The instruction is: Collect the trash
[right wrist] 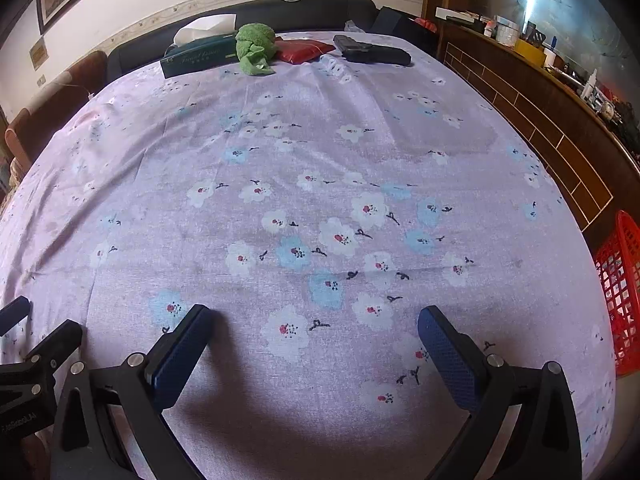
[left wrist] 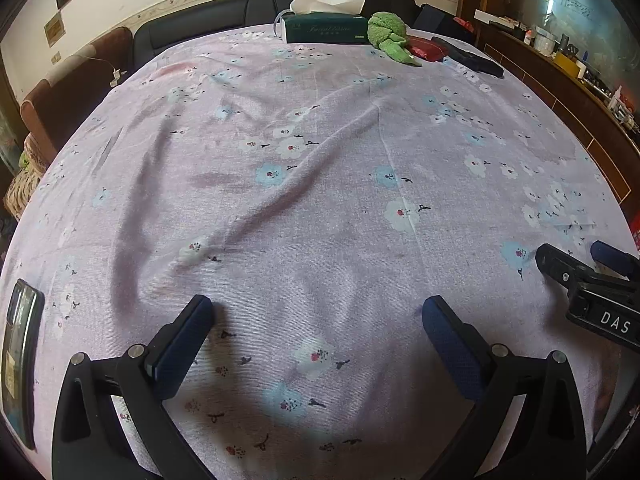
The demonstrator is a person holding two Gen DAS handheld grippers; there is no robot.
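A: A table draped in a lilac flowered cloth (right wrist: 320, 152) is shown, with a dark sofa and a wooden counter behind it. Where is the trash to be found?

B: No obvious litter is seen on the cloth. Taking the green tissue box (right wrist: 200, 58) at the far edge as landmark: a crumpled green cloth (right wrist: 254, 50) lies touching its right end, a red packet (right wrist: 304, 51) sits just beyond that, and a black case (right wrist: 372, 54) lies further right still. Which of these counts as trash cannot be told. A red mesh basket (right wrist: 620, 292), likely the bin, stands off the table's right side, well apart from the box.

A: And the grippers?

B: Both the left gripper (left wrist: 318, 314) and the right gripper (right wrist: 314, 322) are held spread wide over the near cloth, with nothing between the fingers.

A: What might go wrong?

B: A kept item could be mistaken for rubbish, or loose wrinkled cloth could be pinched and dragged, pulling the far objects along.
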